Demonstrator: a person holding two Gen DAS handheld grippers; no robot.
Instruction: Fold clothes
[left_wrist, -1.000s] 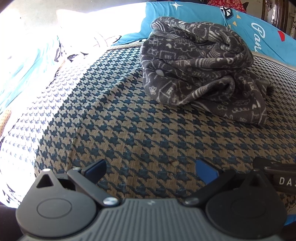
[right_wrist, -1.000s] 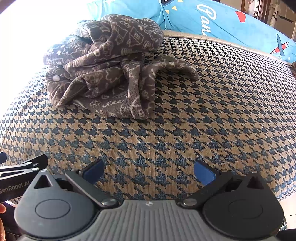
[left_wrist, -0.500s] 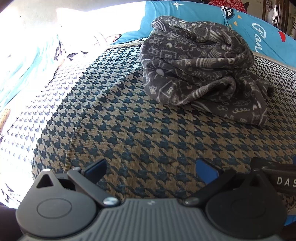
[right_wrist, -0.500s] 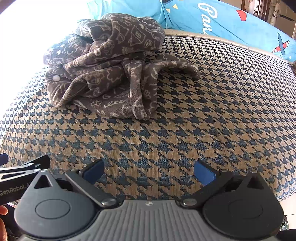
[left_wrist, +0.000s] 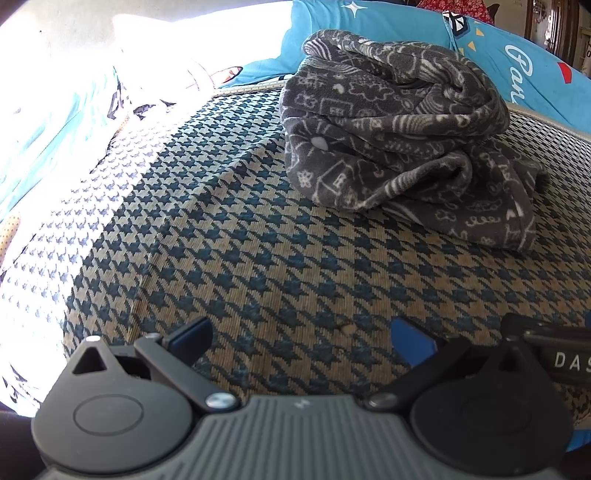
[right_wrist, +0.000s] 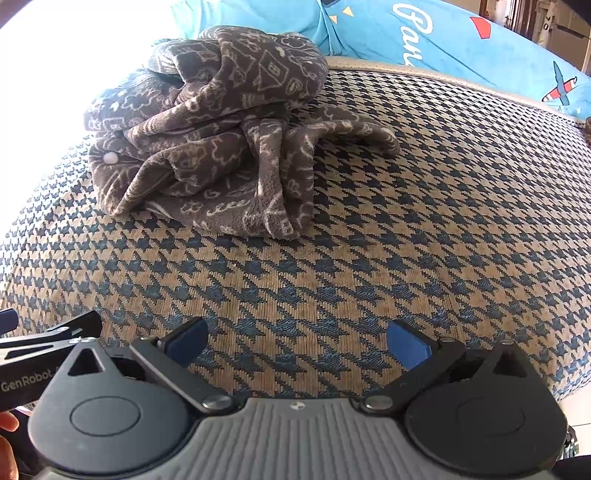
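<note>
We've got the left hand-held gripper (left_wrist: 301, 341) and right hand-held gripper (right_wrist: 297, 341) spread wide w/ nothing between the pads, over the houndstooth bed cover (right_wrist: 424, 229). Farther off, the grey patterned garment (left_wrist: 399, 136) lies bunched; folds hide its shape. Left bkgd blown out by glare.

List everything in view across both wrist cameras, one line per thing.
fleece garment: one, grey with pale doodle print, crumpled in a heap at the far side of the cover
houndstooth cover: one, tan and dark blue, spread under the garment
blue bedding: turquoise with white lettering and plane print, behind the cover
left gripper: one, black with blue pads, open, empty, over the cover's near edge
right gripper: one, black with blue pads, open, empty, beside the left
</note>
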